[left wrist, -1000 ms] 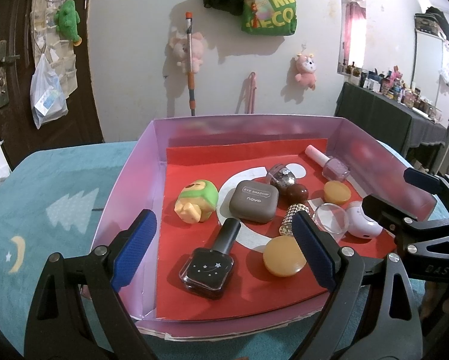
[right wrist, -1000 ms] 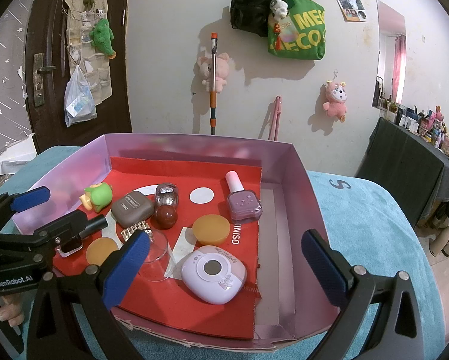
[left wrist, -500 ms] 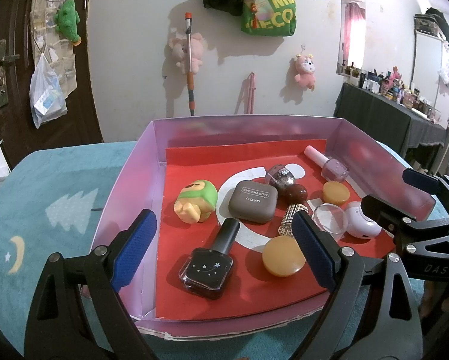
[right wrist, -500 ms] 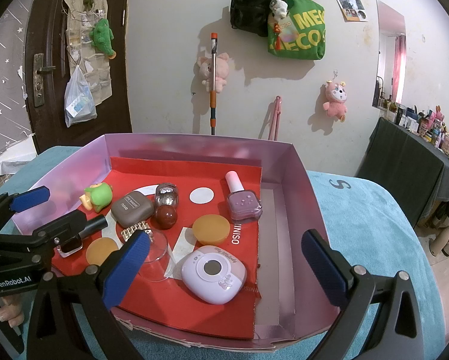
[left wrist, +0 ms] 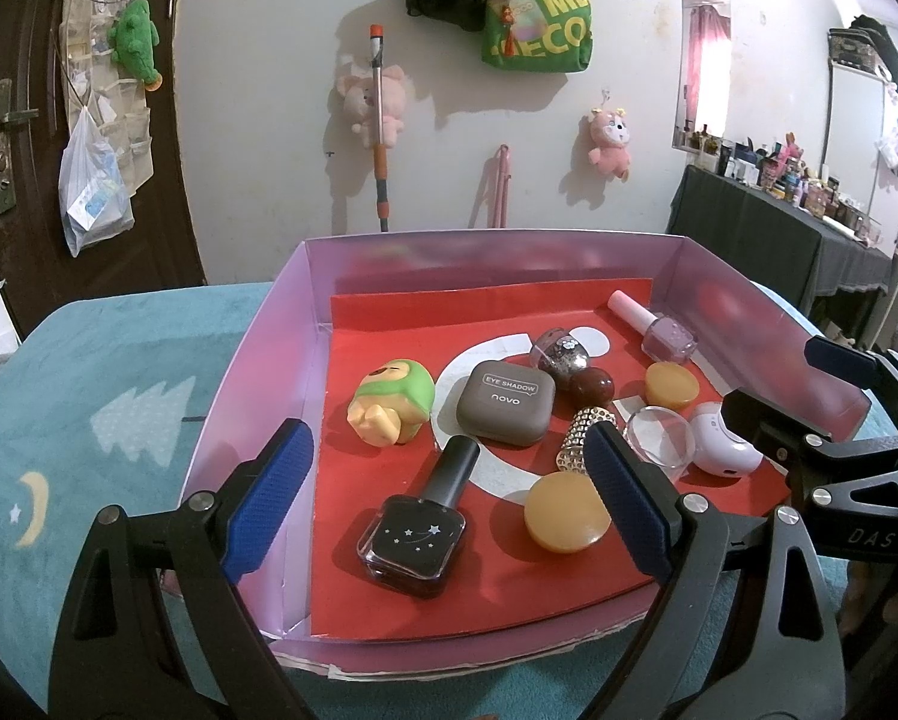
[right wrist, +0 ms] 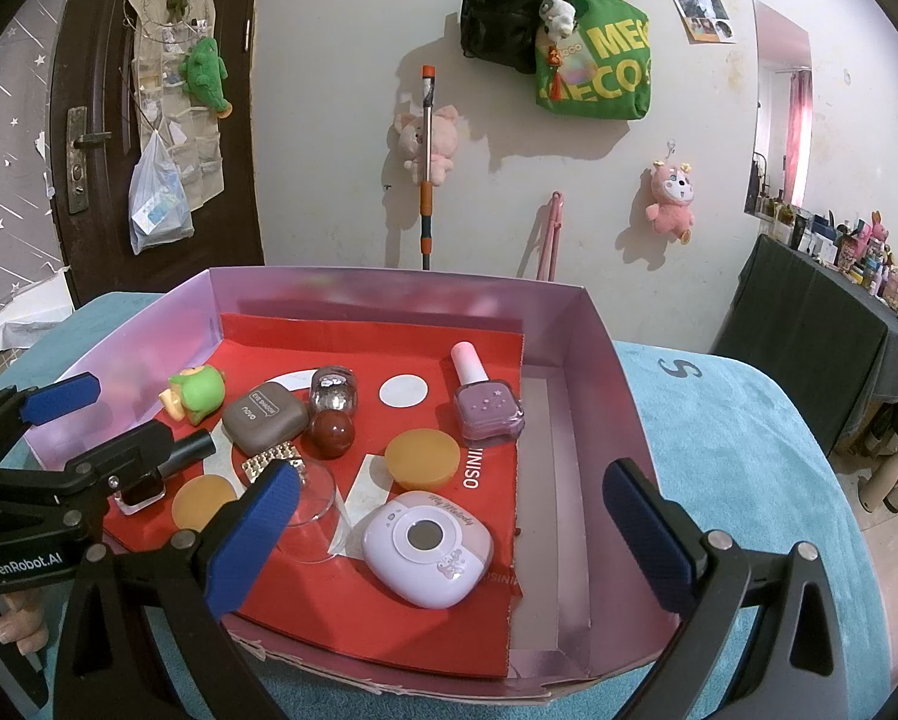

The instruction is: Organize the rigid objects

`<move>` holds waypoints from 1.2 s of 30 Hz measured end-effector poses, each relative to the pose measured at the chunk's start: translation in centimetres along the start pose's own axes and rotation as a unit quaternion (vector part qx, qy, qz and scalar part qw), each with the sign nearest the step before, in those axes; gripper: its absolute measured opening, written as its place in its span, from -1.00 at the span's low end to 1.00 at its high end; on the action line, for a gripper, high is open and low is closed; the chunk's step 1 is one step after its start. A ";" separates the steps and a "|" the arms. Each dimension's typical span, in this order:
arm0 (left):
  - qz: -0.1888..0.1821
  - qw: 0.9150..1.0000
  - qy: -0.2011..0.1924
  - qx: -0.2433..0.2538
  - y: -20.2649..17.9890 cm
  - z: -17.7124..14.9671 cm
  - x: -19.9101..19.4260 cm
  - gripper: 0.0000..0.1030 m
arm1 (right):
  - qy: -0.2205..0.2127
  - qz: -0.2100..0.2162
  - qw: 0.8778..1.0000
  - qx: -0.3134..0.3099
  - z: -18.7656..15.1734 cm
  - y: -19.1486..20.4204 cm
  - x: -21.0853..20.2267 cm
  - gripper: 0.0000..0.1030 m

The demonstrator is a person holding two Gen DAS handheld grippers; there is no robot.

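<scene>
A shallow cardboard box (left wrist: 251,354) with glossy lilac walls and a flat red paper liner sits on a fuzzy teal cloth (left wrist: 89,396). All the small rigid items lie inside it on the liner: two glass nail polish bottles, one black and square (left wrist: 413,531), one lilac with a pink cap (left wrist: 659,327); two smooth amber discs, one near (left wrist: 563,513) and one far (left wrist: 671,384); one matte taupe eyeshadow case (left wrist: 505,401); one rubbery green-hooded figure (left wrist: 392,401); one glossy brown ball (left wrist: 593,387); one clear dome (left wrist: 658,435); one rounded lilac plastic case (right wrist: 428,546).

The left tool (left wrist: 443,504) hangs wide and empty over the box's near edge. The right tool (right wrist: 449,540) is likewise spread wide, gripping nothing.

Nothing has shifted since the earlier frames; both tools and every item stay put.
</scene>
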State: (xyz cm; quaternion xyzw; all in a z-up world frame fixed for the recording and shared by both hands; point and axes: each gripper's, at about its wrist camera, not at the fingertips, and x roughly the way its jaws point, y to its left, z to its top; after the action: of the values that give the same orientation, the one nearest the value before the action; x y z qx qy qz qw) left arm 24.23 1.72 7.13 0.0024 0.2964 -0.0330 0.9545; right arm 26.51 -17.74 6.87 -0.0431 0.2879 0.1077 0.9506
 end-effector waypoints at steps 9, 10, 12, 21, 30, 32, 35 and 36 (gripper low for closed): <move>0.000 1.000 0.000 -0.001 0.0 0.0 0.0 0.79 | 0.000 0.000 1.000 0.000 0.0 0.0 0.0 1.00; 0.001 1.000 0.000 -0.001 0.0 -0.1 0.0 0.79 | 0.000 0.000 1.000 0.000 0.0 0.0 0.0 1.00; 0.000 1.000 0.000 0.000 0.0 0.0 0.0 0.79 | 0.000 0.000 1.000 0.000 0.0 0.0 0.0 1.00; -0.004 1.000 -0.004 -0.002 -0.2 -0.3 -0.4 0.79 | 0.001 -0.001 1.000 -0.001 0.1 0.0 0.0 1.00; 0.002 1.000 0.000 -0.024 0.3 -1.0 -5.4 0.79 | -0.004 0.020 0.999 0.029 -0.5 -0.3 -3.0 1.00; 0.000 1.000 0.006 -0.025 0.4 -1.5 -6.3 0.79 | 0.002 0.009 1.000 0.023 -0.7 0.1 -4.2 1.00; 0.004 0.999 0.020 -0.026 0.5 -2.7 -8.0 0.79 | 0.002 0.010 1.000 0.022 -1.5 0.7 -6.6 1.00; 0.005 0.999 0.026 -0.023 0.5 -3.1 -8.3 0.79 | 0.002 0.008 1.000 0.020 -1.8 0.9 -7.2 1.00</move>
State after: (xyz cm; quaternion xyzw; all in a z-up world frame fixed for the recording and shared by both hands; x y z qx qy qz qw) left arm 15.68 2.78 9.27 -0.0174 0.3216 -0.0211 0.9465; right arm 19.54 -18.38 9.38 -0.0216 0.2928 0.1095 0.9496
